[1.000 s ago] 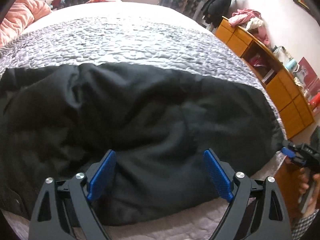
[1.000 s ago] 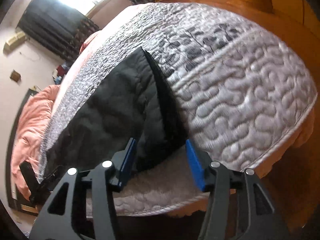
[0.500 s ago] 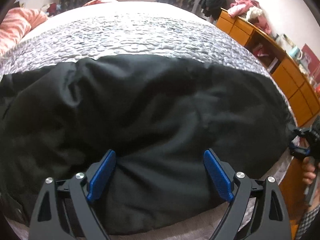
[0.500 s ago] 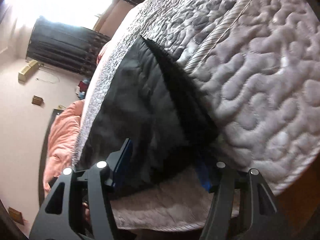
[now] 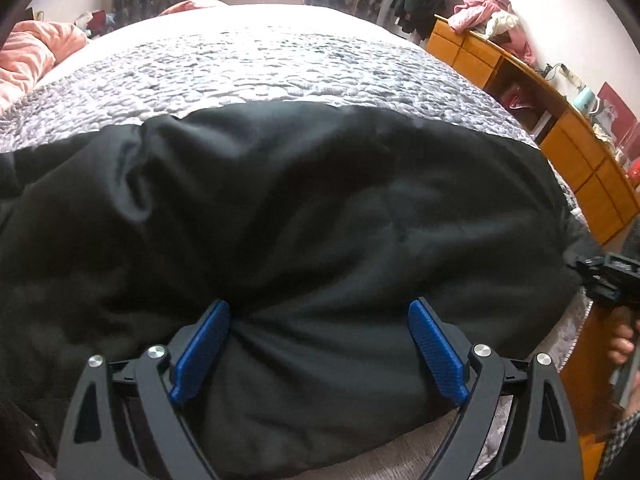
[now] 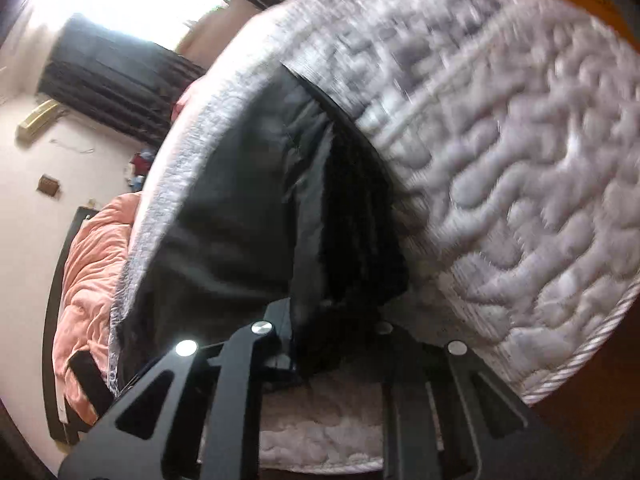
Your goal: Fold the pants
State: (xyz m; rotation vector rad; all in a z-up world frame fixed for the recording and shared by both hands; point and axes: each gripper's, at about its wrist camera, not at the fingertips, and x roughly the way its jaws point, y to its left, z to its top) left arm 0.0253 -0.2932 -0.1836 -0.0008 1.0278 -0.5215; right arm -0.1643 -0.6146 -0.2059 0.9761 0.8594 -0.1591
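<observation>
Black pants point(image 5: 304, 216) lie spread across a grey quilted bed point(image 5: 272, 64). My left gripper point(image 5: 318, 344) is open, its blue pads point(image 5: 200, 348) on either side of a bunched fold at the near edge of the pants. In the right wrist view the pants point(image 6: 248, 216) run away along the bed edge, and my right gripper point(image 6: 336, 340) has closed on their end; the pads are hidden by the dark cloth. The right gripper also shows at the right edge of the left wrist view point(image 5: 608, 276), at the pants' end.
A pink duvet point(image 5: 28, 56) lies at the bed's far left. An orange wooden cabinet point(image 5: 560, 128) with clothes on top runs along the right wall. Curtains and a window are behind the bed. The bed's rope-trimmed edge point(image 6: 580, 364) drops to a wooden floor.
My right gripper moved onto the end of the pants and closed on it. My left gripper pushed further onto the near edge, staying open.
</observation>
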